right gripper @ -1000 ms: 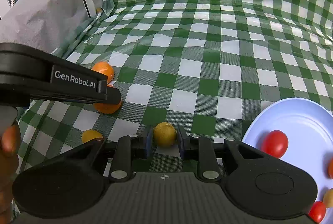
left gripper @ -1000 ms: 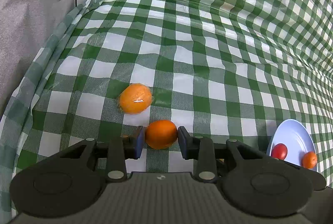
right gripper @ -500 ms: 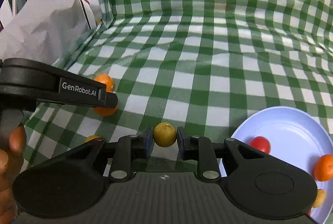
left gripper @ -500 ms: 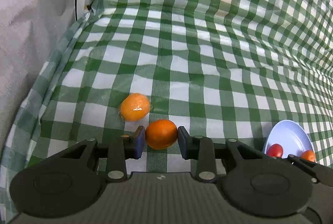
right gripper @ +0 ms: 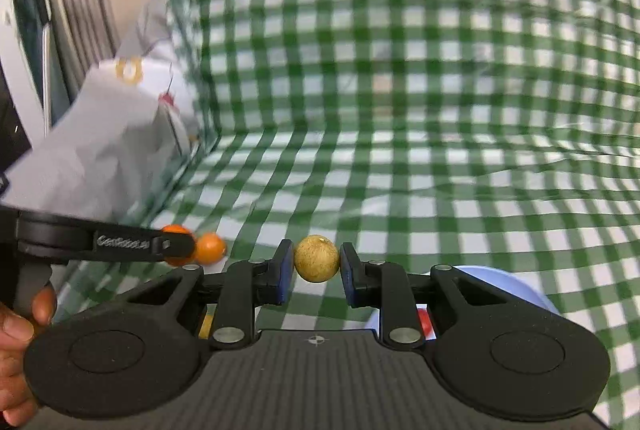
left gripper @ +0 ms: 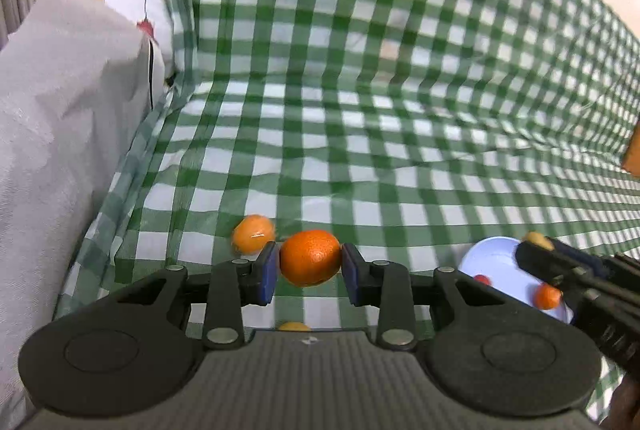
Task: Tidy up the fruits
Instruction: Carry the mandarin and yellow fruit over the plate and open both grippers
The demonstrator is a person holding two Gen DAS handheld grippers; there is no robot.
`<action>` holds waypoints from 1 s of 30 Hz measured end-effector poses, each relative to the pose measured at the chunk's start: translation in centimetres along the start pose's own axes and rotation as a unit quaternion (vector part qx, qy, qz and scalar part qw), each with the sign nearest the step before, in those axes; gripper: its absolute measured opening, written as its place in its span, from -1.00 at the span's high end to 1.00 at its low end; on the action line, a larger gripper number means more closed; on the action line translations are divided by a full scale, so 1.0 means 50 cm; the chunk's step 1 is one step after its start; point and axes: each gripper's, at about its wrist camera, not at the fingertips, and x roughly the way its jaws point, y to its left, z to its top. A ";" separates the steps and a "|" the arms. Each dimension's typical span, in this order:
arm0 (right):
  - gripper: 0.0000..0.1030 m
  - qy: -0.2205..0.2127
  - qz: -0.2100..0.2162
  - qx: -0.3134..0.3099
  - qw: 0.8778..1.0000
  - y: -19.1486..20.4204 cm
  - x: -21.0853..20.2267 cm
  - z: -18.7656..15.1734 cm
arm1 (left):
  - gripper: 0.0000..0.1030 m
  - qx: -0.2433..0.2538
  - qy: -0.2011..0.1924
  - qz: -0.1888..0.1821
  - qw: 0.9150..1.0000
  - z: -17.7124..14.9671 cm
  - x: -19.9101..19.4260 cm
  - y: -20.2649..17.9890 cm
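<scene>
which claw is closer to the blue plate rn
Right. The right claw, shut on the yellow fruit, hangs over the blue plate; the left claw, gripping the orange, is off to its side.

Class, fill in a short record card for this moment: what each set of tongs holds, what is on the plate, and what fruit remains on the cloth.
left tongs: shut on round orange mandarin
right tongs: shut on small round yellow-brown fruit
pale blue round plate: small red fruit and small orange fruit
green-and-white checked cloth: shiny orange fruit lying loose
</scene>
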 end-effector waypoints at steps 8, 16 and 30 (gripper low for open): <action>0.49 0.000 -0.053 0.034 0.998 -0.089 -0.060 -0.030 | 0.28 0.028 -0.012 -0.030 0.999 -0.032 -0.063 -0.076; 0.49 0.024 -0.091 0.002 0.996 -0.147 -0.060 -0.048 | 0.28 0.045 -0.011 -0.038 0.998 -0.035 -0.037 -0.112; 0.49 0.036 -0.113 -0.001 0.993 -0.199 -0.048 -0.051 | 0.28 0.072 -0.003 -0.053 0.996 -0.030 0.016 -0.174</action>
